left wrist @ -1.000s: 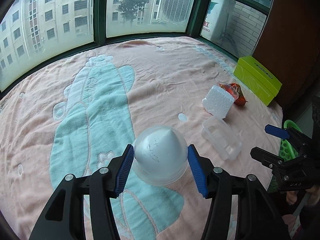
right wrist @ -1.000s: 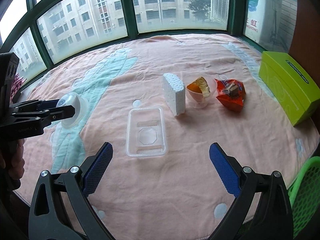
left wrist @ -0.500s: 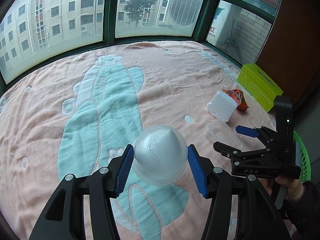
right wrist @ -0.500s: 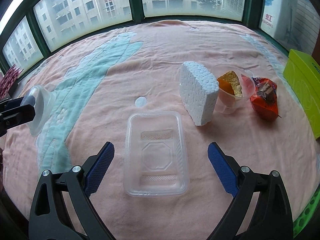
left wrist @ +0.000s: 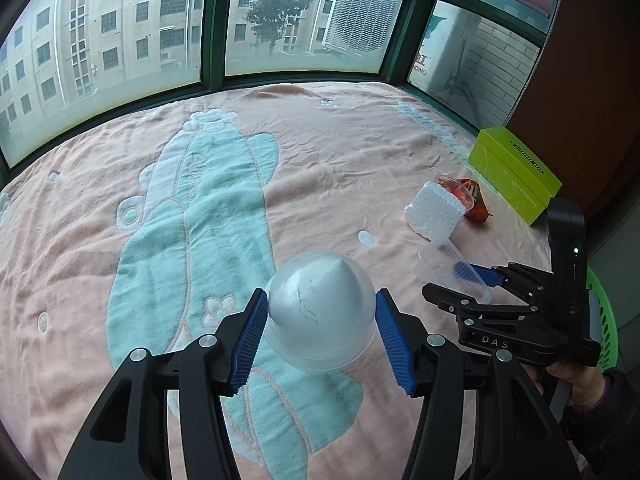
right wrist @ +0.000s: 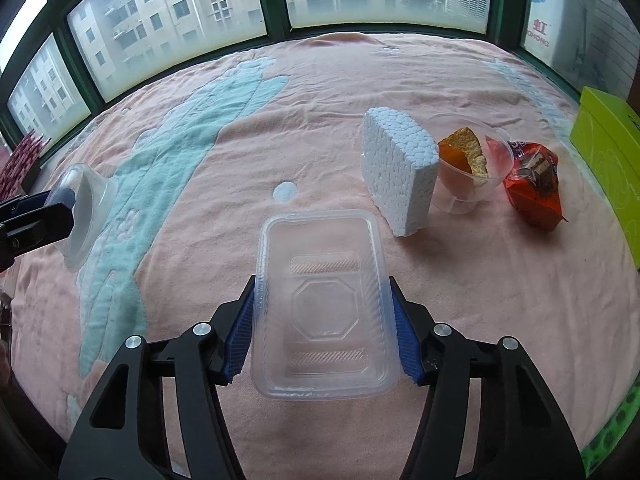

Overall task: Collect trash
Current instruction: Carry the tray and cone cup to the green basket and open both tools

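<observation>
My left gripper (left wrist: 322, 334) is shut on a clear plastic dome lid (left wrist: 320, 308) and holds it over the blanket; the lid also shows at the left of the right wrist view (right wrist: 86, 210). My right gripper (right wrist: 322, 330) is shut on the sides of a clear rectangular plastic tray (right wrist: 324, 300) on the blanket; it also shows in the left wrist view (left wrist: 460, 280). Beyond the tray stand a white foam block (right wrist: 396, 172), a clear cup with orange scraps (right wrist: 470, 168) and an orange snack wrapper (right wrist: 534, 184).
A pink and teal blanket (right wrist: 320, 92) covers the surface. A lime green box (left wrist: 516, 172) lies at the far right by the wall. A green mesh basket (left wrist: 604, 320) stands at the right edge. Windows run along the far side.
My right gripper has moved forward over the clear tray and closed its fingers on the tray's sides. My left gripper still holds the dome lid.
</observation>
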Motion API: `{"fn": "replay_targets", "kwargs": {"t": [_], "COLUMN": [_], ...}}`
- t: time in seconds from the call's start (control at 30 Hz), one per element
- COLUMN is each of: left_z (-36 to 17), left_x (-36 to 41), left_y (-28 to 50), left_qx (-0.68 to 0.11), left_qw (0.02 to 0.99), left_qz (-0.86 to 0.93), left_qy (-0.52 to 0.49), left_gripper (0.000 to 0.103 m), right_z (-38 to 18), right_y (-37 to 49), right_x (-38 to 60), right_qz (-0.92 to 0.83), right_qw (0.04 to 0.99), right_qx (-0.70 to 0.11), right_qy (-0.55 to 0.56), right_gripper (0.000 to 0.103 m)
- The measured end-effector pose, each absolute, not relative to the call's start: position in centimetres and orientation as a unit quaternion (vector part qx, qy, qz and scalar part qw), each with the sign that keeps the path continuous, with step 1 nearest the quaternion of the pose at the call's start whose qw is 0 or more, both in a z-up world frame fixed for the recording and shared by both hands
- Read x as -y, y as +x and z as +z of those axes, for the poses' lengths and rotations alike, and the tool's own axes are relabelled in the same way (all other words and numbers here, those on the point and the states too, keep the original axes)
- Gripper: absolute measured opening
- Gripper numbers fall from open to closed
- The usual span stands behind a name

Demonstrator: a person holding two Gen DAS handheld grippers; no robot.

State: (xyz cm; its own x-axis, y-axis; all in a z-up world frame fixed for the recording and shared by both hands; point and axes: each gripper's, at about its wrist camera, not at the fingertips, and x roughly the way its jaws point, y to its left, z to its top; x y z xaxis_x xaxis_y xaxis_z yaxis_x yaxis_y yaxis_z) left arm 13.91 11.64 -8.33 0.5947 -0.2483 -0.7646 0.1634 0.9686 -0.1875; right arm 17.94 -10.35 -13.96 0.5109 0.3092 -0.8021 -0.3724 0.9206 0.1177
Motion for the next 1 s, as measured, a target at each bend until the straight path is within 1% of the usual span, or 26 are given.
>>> {"fn": "replay_targets", "kwargs": {"t": [0.47,1.0], "left_z": [-6.7,-4.9], "left_x": [-7.8,0.9], "left_y": [12.6,11.3], "left_qx": [-0.419,-0.404], "left_qw": [0.895,0.889], "left_qz": [-0.146,-0.217], "left_qy": [-0.041,-0.023], "left_gripper": [0.054,0.054], "right_z": [-10.2,-7.9], "right_y": [13.8,8.2], "right_x": [15.8,25.7], "right_qz": [0.152,0.065], "right_qw": [0.889,0.910], "right_qx": [-0.432,-0.407], "right_qy": [-0.002,0.040], "right_gripper": [0.060,0.060]}}
